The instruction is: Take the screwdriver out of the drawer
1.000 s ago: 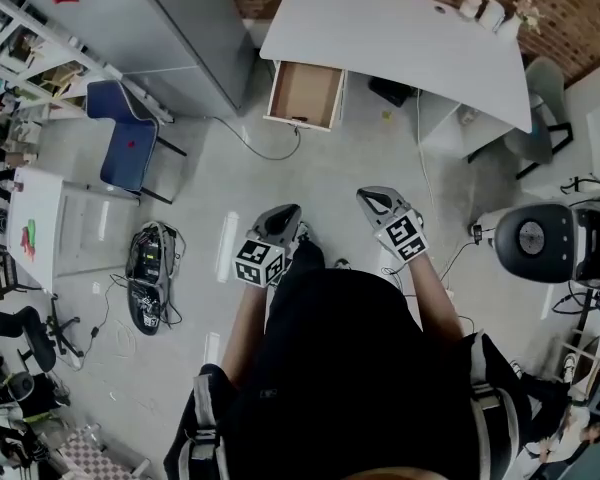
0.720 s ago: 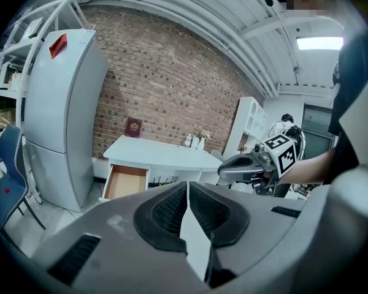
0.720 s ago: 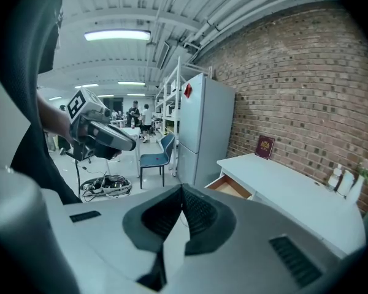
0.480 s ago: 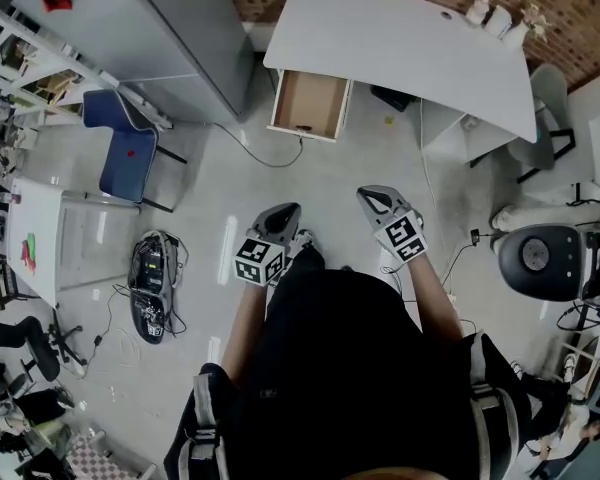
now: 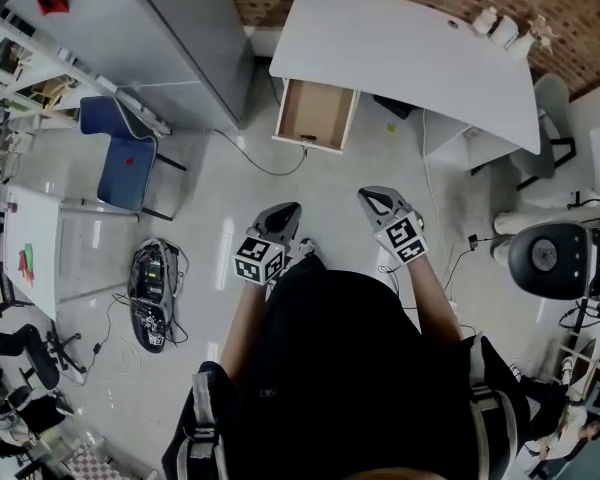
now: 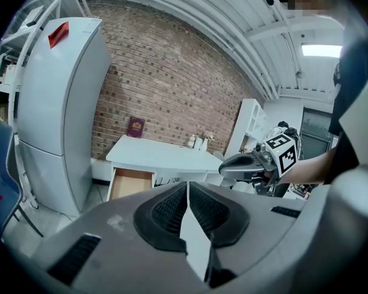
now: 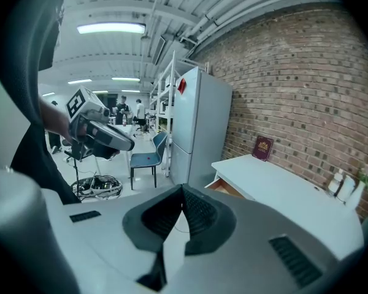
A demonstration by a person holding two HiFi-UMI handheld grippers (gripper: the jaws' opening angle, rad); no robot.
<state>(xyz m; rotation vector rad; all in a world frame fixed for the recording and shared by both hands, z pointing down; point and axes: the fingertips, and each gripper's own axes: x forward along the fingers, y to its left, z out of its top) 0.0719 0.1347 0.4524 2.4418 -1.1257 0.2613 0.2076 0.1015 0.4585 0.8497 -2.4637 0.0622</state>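
Standing well apart from the bench [image 5: 400, 48], drawer [image 5: 316, 113] already open, the person holds left gripper [image 5: 287, 211] and right gripper [image 5: 369, 197] clenched on nothing; screwdriver unseen, retrieval outstanding.

Left hand-held gripper [image 5: 283, 215], jaws together, empty; right hand-held gripper [image 5: 374, 198] likewise.

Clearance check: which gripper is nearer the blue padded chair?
Left. In the head view the left gripper sits to the right of the blue padded chair and lower in the frame; the right gripper is farther right still, beyond the left one.
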